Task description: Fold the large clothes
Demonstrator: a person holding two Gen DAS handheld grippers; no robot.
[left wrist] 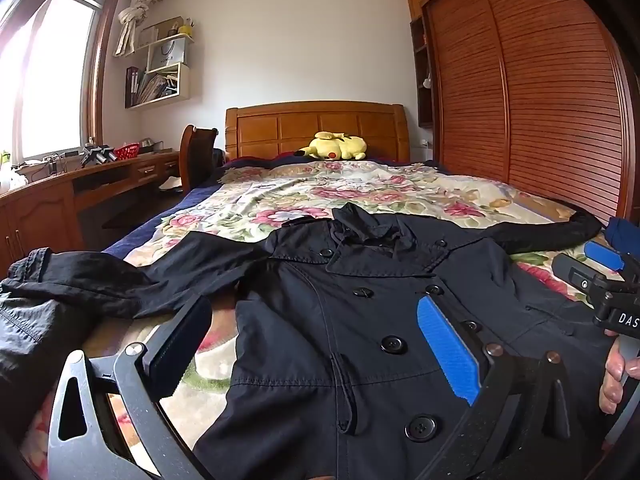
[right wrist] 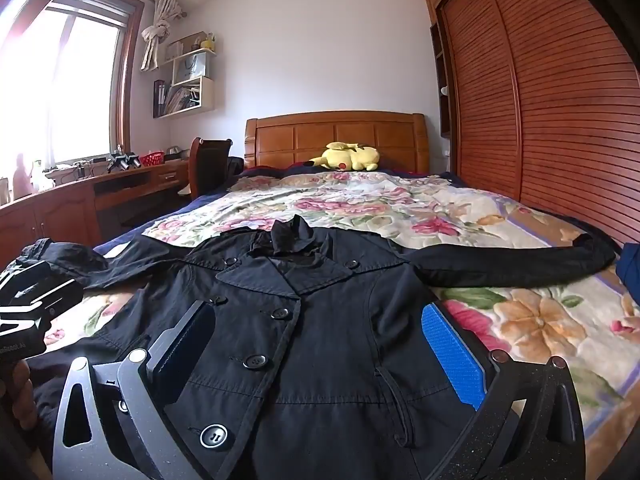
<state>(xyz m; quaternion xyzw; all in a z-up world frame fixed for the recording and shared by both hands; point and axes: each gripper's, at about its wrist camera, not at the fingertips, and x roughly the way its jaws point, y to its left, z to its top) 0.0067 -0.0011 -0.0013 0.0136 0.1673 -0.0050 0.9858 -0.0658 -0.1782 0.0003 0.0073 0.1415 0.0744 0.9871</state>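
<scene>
A black double-breasted coat (left wrist: 360, 340) lies face up on the floral bed cover (left wrist: 320, 192), collar toward the headboard, both sleeves spread out to the sides. It also shows in the right wrist view (right wrist: 328, 340). My left gripper (left wrist: 316, 308) is open and empty, held low over the coat's lower front. My right gripper (right wrist: 320, 312) is open and empty over the coat's right half; it also shows at the right edge of the left wrist view (left wrist: 600, 276). The left sleeve (left wrist: 100, 284) is crumpled at the bed's left edge; the right sleeve (right wrist: 520, 260) lies straight.
A yellow plush toy (left wrist: 336, 146) lies by the wooden headboard (left wrist: 316, 124). A wooden desk (left wrist: 80, 184) and chair (left wrist: 196, 156) stand left of the bed. A slatted wardrobe (left wrist: 520, 100) runs along the right. A blue cloth (right wrist: 630, 268) sits at the right edge.
</scene>
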